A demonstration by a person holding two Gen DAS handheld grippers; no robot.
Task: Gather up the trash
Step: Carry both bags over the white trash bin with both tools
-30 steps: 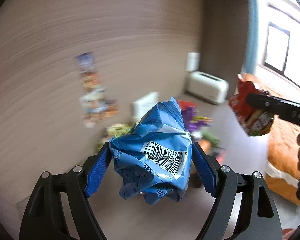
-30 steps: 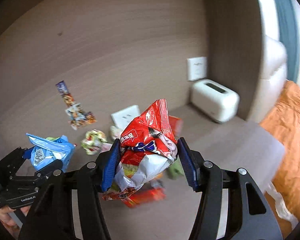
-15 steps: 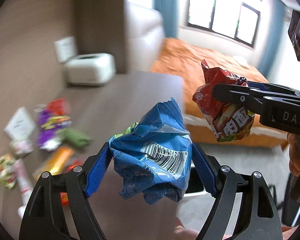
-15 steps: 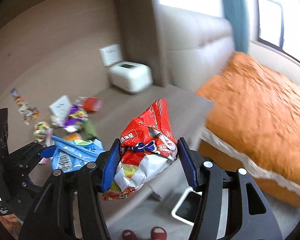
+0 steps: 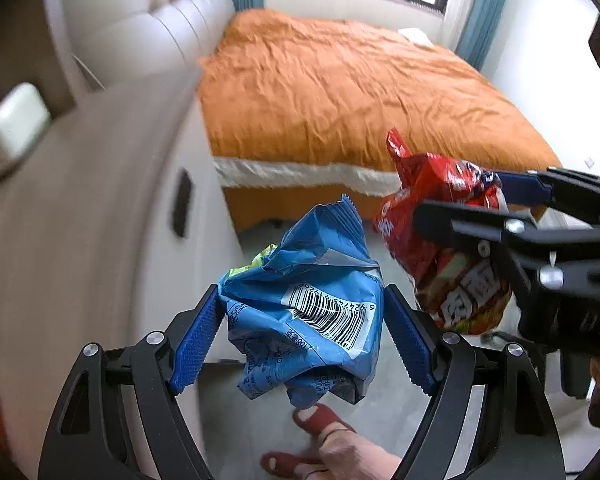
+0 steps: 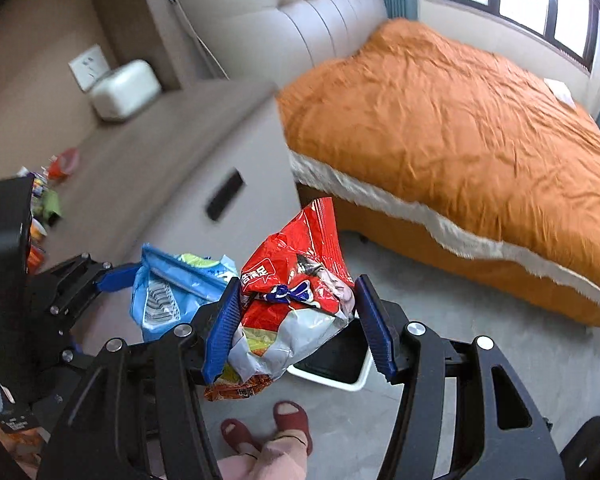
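Observation:
My left gripper (image 5: 300, 344) is shut on a crumpled blue snack bag (image 5: 304, 316) with a barcode. It also shows in the right wrist view (image 6: 172, 292). My right gripper (image 6: 300, 324) is shut on a crumpled red snack bag (image 6: 296, 292), which hangs at the right in the left wrist view (image 5: 440, 248). Both bags are held in the air above the grey floor. A white-rimmed bin (image 6: 340, 364) with a dark inside stands on the floor, partly hidden behind the red bag. More wrappers (image 6: 48, 196) lie on the counter at the left.
A grey counter (image 6: 148, 172) with a drawer handle stands at the left, with a white toaster (image 6: 124, 88) on it. A bed with an orange cover (image 6: 460, 128) fills the right. The person's red slippers (image 6: 292, 424) are on the floor below.
Both grippers have swung right, away from the wall and counter with wrappers, toward the bed and floor. Each still holds its bag. The bin has come into the right wrist view.

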